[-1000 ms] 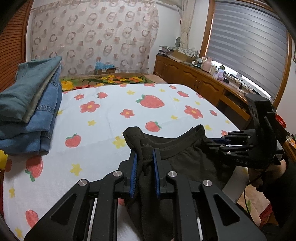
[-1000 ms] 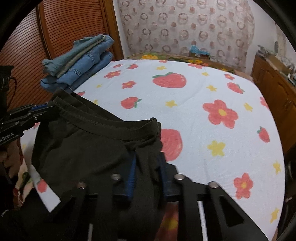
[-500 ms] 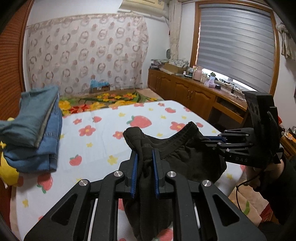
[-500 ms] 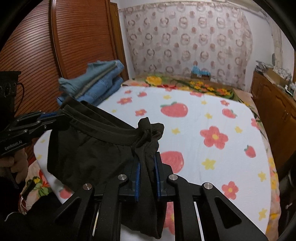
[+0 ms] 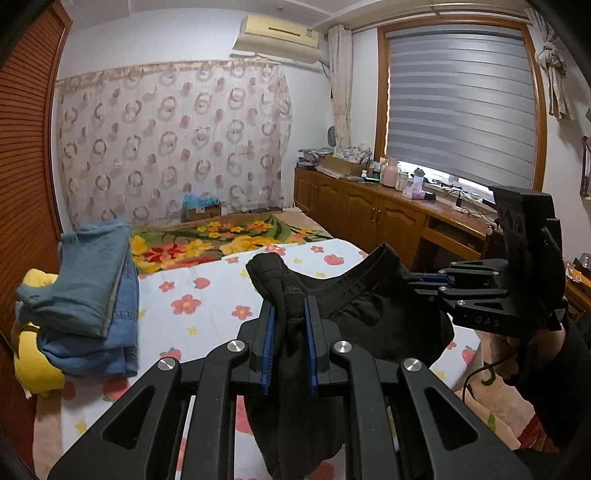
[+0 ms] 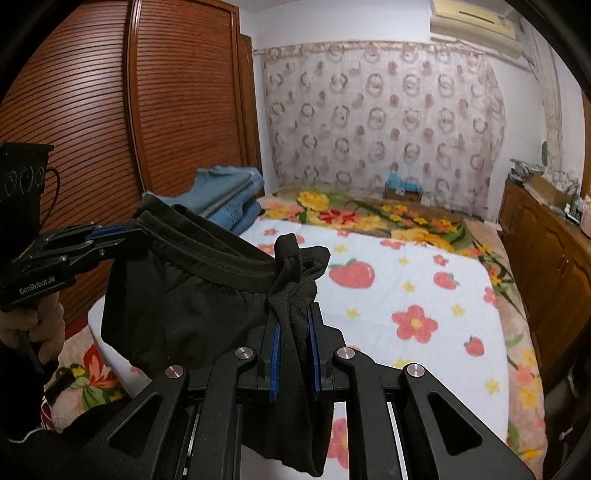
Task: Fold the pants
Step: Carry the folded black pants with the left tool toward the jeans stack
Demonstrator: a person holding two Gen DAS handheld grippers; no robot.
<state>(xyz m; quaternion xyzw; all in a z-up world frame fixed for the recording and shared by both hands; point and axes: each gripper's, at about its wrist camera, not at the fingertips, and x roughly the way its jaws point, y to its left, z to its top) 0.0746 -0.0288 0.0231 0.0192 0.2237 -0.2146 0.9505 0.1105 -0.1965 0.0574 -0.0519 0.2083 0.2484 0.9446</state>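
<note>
A pair of black pants (image 5: 373,317) hangs in the air above the near edge of a bed (image 5: 207,295), stretched by its waistband between two hand-held grippers. The left gripper (image 5: 289,325) is clamped on a bunched corner of the waistband, its blue pads pressed against the cloth. The right gripper (image 6: 293,339) is clamped the same way on the opposite corner.

The left wrist view alone shows the right side of the room: a window with a grey blind (image 5: 461,110), a long wooden cabinet (image 5: 369,218) whose surface is crowded with bottles and boxes, and an air conditioner (image 5: 277,35) high on the wall. The right wrist view alone shows a tall slatted wooden wardrobe (image 6: 110,110) on the left. Each view catches the other gripper from the side, with part of the hand (image 6: 26,325) holding it.

Both views show folded jeans (image 5: 85,295) stacked on the far left of the bed's strawberry-and-flower sheet, and a patterned curtain (image 6: 380,110) on the far wall.

The legs of the pants drop behind the gripper bodies and out of the bottom of both views, so their lower ends are hidden
</note>
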